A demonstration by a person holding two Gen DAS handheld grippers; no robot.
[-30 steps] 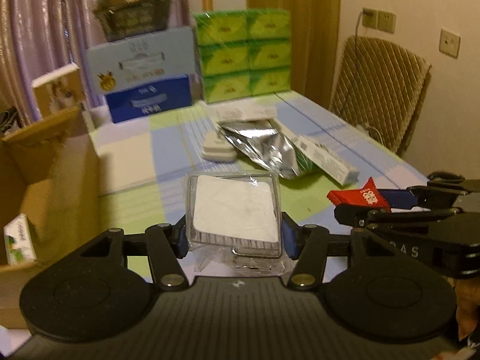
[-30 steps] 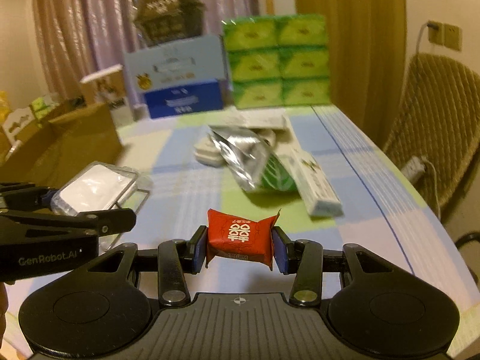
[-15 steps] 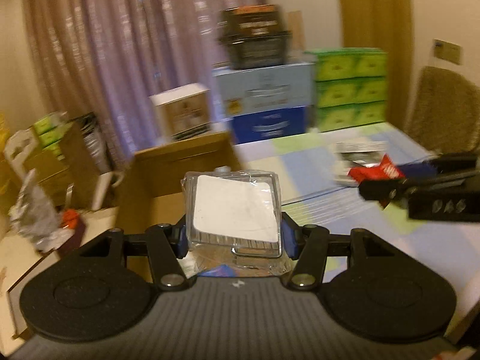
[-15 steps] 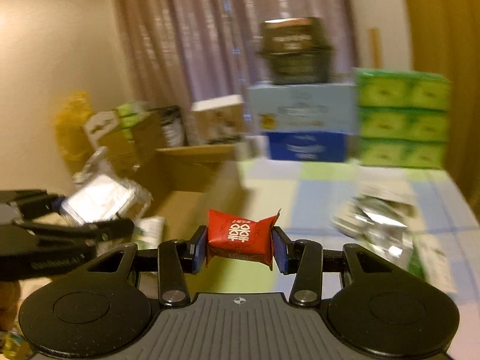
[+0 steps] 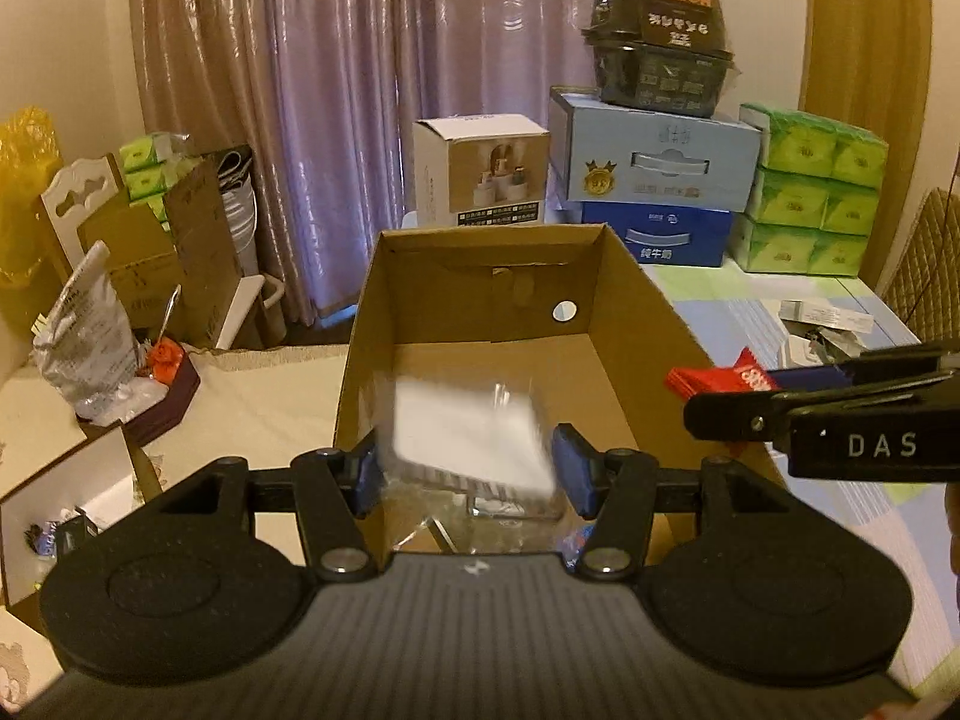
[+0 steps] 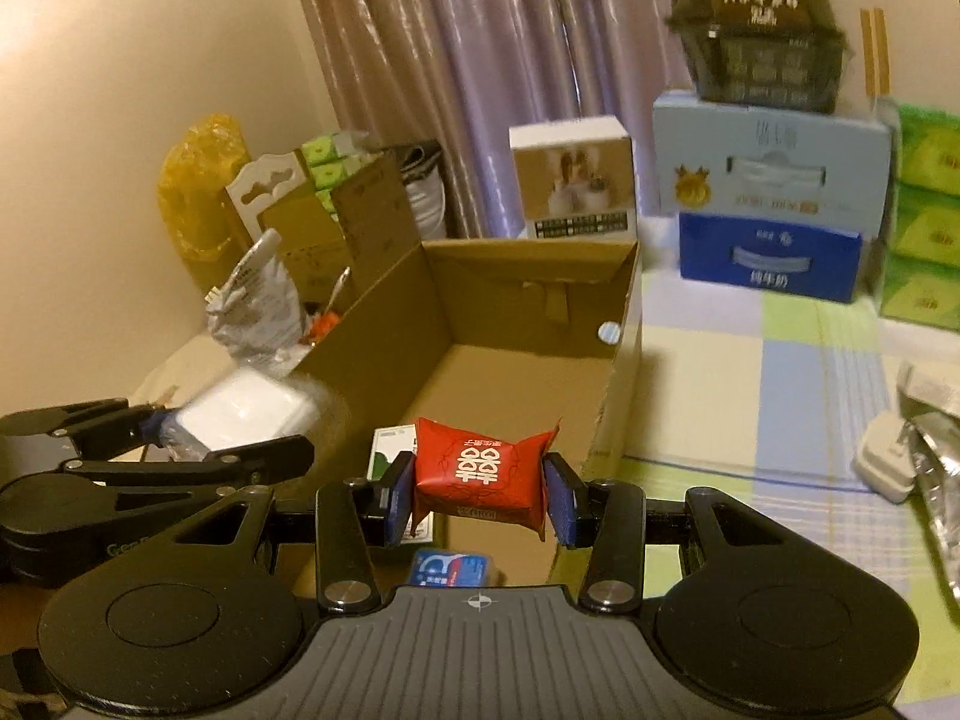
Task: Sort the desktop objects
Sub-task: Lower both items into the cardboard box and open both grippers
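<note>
Purple curtains [image 5: 336, 90] hang behind stacked cartons; a checked tablecloth [image 6: 750, 372] runs off to the right. Open cardboard box [image 5: 510, 324] sits straight ahead, its near wall under both my claws. My left gripper [image 5: 465, 465] stands spread, pads clear of the white packet in clear wrap [image 5: 474, 438], which shows blurred and tilted between them over the box. My right gripper [image 6: 480, 489] clamps the red candy packet [image 6: 480, 471] above the box's near end. Small green-white carton [image 6: 390, 450] and blue packet [image 6: 450, 567] lie inside below it.
</note>
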